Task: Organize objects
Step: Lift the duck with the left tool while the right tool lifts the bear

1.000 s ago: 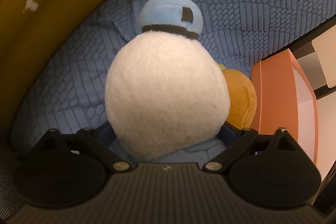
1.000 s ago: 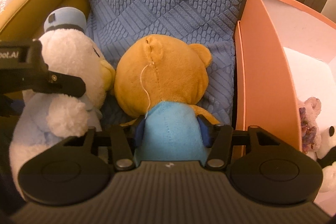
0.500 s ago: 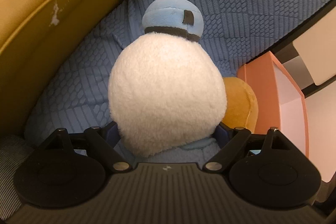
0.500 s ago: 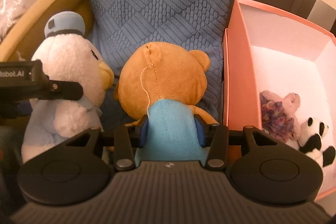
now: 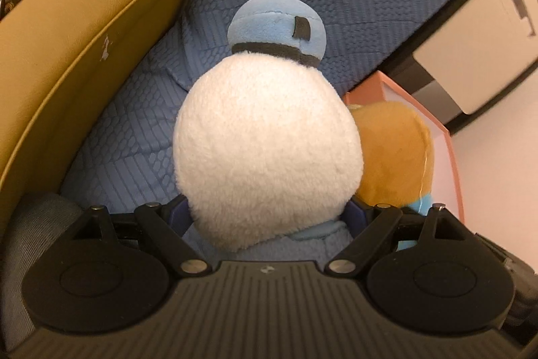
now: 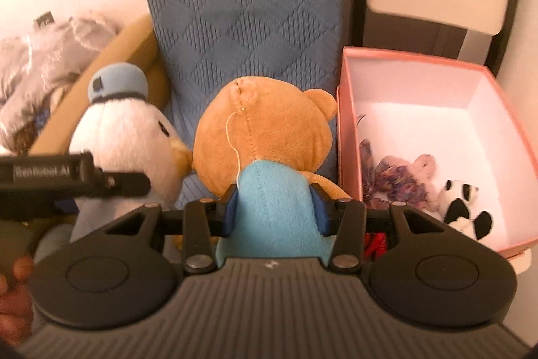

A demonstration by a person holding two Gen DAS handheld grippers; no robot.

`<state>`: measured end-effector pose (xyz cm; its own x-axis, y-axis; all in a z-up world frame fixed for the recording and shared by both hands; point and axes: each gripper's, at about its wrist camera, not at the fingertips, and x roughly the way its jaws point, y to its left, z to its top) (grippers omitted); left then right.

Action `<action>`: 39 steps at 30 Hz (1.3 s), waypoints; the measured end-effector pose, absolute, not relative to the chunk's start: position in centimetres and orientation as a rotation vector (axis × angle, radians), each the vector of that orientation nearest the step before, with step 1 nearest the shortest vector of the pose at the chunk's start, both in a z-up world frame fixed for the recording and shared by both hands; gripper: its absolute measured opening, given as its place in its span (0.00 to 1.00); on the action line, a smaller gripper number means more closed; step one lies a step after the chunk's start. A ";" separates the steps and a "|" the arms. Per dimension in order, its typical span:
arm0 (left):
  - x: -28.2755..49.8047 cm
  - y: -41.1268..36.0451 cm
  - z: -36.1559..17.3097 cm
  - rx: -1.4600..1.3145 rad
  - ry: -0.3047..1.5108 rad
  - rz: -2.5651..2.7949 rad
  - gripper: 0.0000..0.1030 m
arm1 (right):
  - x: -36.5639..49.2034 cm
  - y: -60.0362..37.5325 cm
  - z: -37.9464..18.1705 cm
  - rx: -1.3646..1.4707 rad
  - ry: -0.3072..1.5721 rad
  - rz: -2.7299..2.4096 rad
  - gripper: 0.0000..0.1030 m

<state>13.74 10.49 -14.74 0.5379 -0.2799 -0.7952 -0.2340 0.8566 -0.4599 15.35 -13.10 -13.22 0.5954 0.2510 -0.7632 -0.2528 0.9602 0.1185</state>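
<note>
Two plush toys are gripped at once: the white duck plush (image 5: 265,150) in its blue cap is clamped at the body by the left tongs (image 5: 265,217), and the brown bear plush (image 6: 265,140) is pinched at its blue shirt by the right tongs (image 6: 274,207). Both are held side by side, touching, in front of the blue cushion (image 6: 248,5). A carrying step seems to be in hand; next, each toy would need to be swung rightward over the pink box (image 6: 346,137) and released. Only in the right view is the box's inside shown, with a panda toy (image 6: 465,211) and a purple plush (image 6: 400,177). Only the left view shows the mustard sofa arm (image 5: 84,32) plainly.
</note>
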 end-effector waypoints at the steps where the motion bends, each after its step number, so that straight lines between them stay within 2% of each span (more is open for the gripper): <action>1: 13.2 10.4 -14.4 -0.565 1.014 -0.032 0.86 | 14.8 -13.3 -12.6 0.006 0.877 0.294 0.46; 10: 9.9 9.3 -11.8 -0.556 0.988 -0.046 0.86 | 11.0 -15.0 -8.5 0.034 0.808 0.316 0.46; 18: 8.8 7.1 -9.7 -0.537 0.956 -0.095 0.86 | 9.1 -16.9 -7.6 0.050 0.778 0.287 0.46; 39: 11.7 -4.7 -7.0 -0.475 0.937 -0.234 0.86 | 6.1 -27.4 -6.5 0.154 0.730 0.165 0.47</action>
<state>11.71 -4.66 -6.96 0.5771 -0.3935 -0.7156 -0.0101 0.8728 -0.4880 6.14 -27.39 -6.53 0.7330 0.2031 -0.6492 -0.0961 0.9757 0.1968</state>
